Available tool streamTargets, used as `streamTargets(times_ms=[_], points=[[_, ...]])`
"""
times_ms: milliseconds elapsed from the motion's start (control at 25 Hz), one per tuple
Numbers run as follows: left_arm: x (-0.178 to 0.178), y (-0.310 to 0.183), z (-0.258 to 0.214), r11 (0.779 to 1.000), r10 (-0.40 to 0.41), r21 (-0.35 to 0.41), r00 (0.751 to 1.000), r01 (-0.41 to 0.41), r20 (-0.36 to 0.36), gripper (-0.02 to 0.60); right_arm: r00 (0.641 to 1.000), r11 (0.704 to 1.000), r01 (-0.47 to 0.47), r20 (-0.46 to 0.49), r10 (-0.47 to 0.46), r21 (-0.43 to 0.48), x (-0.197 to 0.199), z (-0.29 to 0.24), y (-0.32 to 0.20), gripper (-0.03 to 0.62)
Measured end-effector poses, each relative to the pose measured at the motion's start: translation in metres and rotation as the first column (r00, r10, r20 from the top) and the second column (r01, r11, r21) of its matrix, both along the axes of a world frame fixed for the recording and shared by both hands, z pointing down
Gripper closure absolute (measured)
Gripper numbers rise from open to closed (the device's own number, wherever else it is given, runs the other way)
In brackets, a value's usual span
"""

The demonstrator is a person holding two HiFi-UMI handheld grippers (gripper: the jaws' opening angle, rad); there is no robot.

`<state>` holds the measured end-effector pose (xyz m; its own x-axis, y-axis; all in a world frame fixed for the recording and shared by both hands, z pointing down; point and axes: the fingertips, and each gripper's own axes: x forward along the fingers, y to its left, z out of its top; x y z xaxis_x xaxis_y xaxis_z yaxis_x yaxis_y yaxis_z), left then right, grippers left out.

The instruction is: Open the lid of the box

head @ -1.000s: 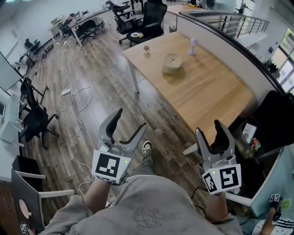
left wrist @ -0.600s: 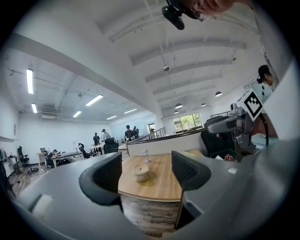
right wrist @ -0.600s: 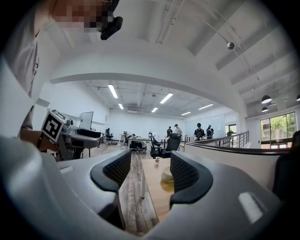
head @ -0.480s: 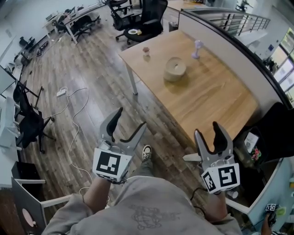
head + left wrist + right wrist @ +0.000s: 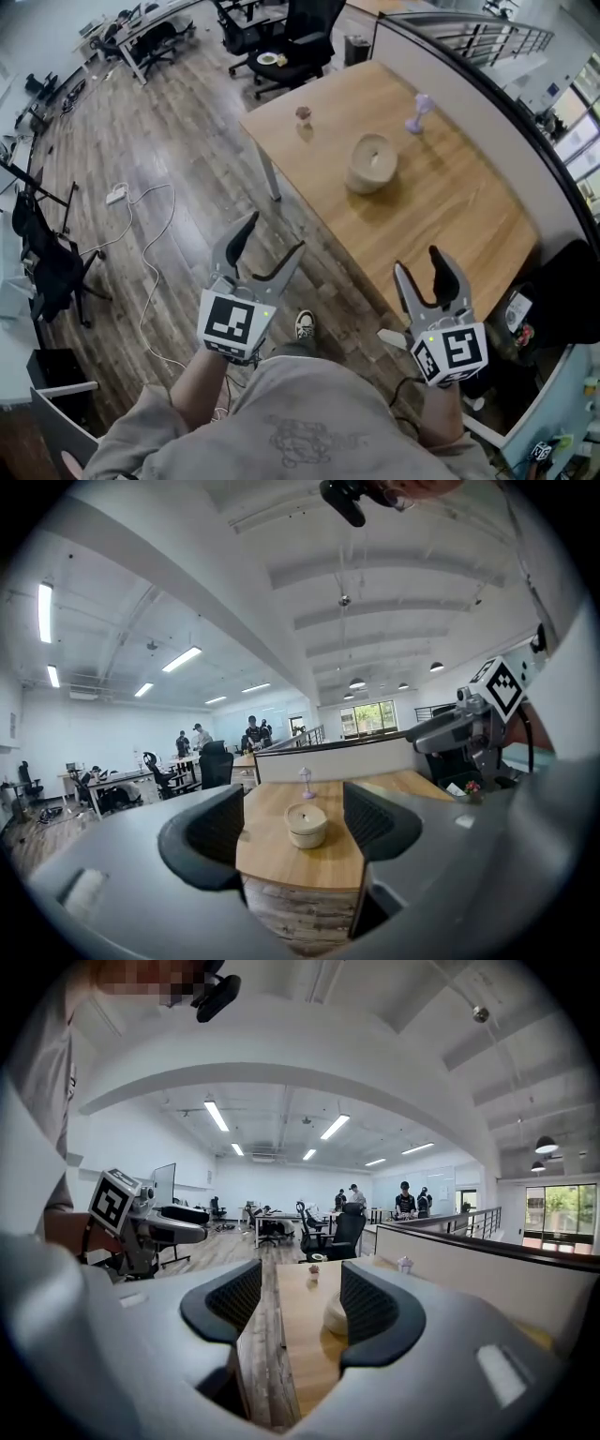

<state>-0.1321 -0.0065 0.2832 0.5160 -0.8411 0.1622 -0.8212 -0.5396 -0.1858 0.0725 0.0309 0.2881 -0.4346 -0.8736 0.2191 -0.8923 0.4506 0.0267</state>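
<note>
Both pairs of jaws are held apart with nothing between them, the left gripper over the wooden floor and the right gripper at the near edge of the table. The round box, lid still on, is set on the table well ahead of both grippers and in from that edge, with bare tabletop all round it. A small purple ornament is placed farther back, and the table's far side is closed off by a partition.
</note>
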Motion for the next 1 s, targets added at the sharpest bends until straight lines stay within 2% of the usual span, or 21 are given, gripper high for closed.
streamTargets(times_ms=[160, 280, 560, 1000], points=[[-0.011, -0.045, 0.005, 1.0, 0.02, -0.011, 1.0, -0.02, -0.003, 0.252, 1.0, 0.999, -0.026, -0.009, 0.026, -0.021, -0.01, 0.007, -0.045, 0.345], [-0.02, -0.072, 0.012, 0.999, 0.019, -0.049, 1.0, -0.02, -0.016, 0.252, 0.999, 0.999, -0.04, -0.012, 0.04, -0.035, -0.018, 0.012, -0.072, 0.345], [-0.023, -0.102, 0.023, 0.996, 0.043, -0.073, 0.999, -0.045, -0.028, 0.252, 0.997, 0.996, -0.081, 0.008, 0.082, -0.046, -0.021, 0.019, -0.097, 0.345], [0.009, -0.14, 0.049, 0.99, 0.081, -0.114, 0.997, -0.081, -0.002, 0.252, 0.998, 0.99, -0.069, -0.013, 0.067, -0.12, 0.0, 0.053, -0.139, 0.345]])
